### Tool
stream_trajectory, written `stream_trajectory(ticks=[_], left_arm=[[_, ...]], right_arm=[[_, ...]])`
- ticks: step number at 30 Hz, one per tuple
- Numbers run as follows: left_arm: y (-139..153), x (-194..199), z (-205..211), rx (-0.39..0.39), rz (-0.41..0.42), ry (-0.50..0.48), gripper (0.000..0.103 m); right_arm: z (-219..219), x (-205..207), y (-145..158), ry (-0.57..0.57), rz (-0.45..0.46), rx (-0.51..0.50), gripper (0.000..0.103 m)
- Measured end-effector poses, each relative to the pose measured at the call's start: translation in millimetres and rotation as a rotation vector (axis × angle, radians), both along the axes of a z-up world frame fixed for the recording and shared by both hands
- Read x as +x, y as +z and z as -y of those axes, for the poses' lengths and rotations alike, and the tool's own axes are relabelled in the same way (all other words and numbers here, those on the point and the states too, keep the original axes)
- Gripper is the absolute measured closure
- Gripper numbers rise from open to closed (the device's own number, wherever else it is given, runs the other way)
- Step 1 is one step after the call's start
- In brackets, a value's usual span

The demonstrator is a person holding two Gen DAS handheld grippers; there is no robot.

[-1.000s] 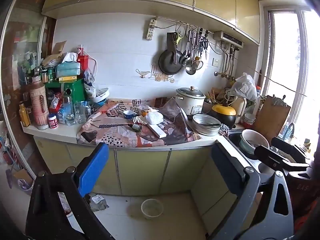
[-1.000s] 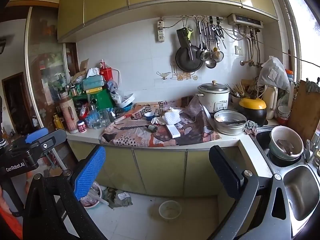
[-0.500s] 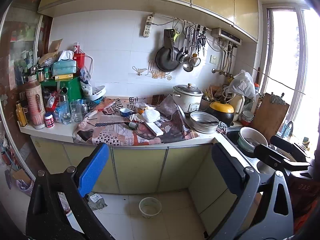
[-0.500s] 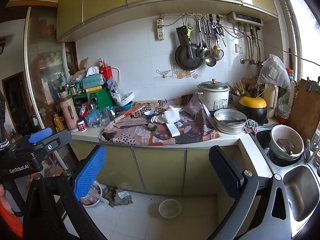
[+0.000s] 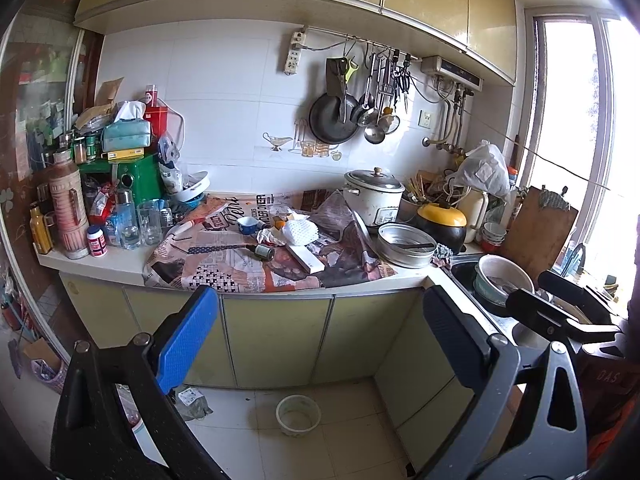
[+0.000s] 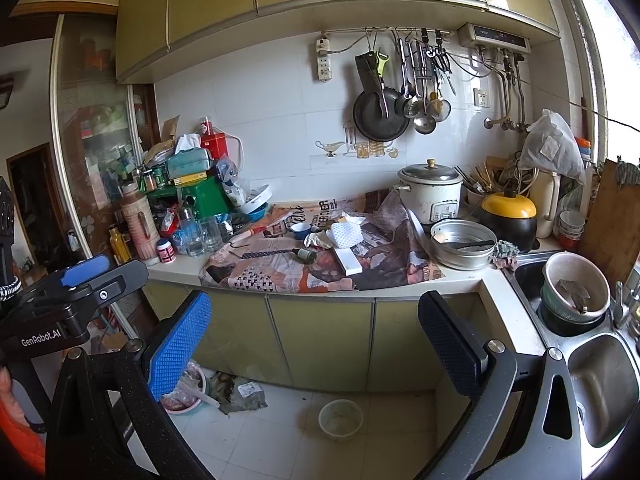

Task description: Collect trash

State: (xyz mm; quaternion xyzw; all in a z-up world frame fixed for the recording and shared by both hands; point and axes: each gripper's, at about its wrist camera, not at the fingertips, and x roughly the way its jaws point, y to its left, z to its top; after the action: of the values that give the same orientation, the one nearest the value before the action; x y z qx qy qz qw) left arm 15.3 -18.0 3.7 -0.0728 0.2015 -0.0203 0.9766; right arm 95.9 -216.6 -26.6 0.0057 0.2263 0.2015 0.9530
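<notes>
Trash lies on newspaper (image 5: 248, 268) (image 6: 296, 268) spread over the kitchen counter: a white foam net (image 5: 301, 231) (image 6: 345, 235), crumpled paper (image 5: 267, 236) (image 6: 316, 240), a small dark bottle on its side (image 5: 264, 252) (image 6: 306, 255) and a flat white box (image 5: 306, 259) (image 6: 347, 260). My left gripper (image 5: 320, 344) is open and empty, well short of the counter. My right gripper (image 6: 316, 344) is open and empty too, level with the cabinet doors. Each gripper shows at the other view's edge.
A rice cooker (image 5: 374, 200) (image 6: 430, 194), a steel pan (image 5: 406, 245) (image 6: 462, 243) and a yellow-lidded pot (image 5: 442, 220) stand right of the newspaper. Jars and glasses (image 5: 136, 224) crowd the left. A sink with bowls (image 6: 576, 292) is at right. A white bowl (image 5: 298, 414) (image 6: 340, 418) and litter (image 6: 240, 394) lie on the floor.
Both grippers have risen slightly and the view has drifted a little; the counter now sits lower in the frames. Both grippers stay open and empty.
</notes>
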Motion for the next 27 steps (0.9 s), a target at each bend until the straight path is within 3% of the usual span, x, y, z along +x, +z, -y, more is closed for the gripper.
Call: stream_trajectory(ticks=[27], left_arm=[[-6.7,-7.6,8.2,-0.011,0.013,0.007,0.000]], right_arm=[[13.3,-0.3,-3.0,-0.007,-0.002,0.034,0.000]])
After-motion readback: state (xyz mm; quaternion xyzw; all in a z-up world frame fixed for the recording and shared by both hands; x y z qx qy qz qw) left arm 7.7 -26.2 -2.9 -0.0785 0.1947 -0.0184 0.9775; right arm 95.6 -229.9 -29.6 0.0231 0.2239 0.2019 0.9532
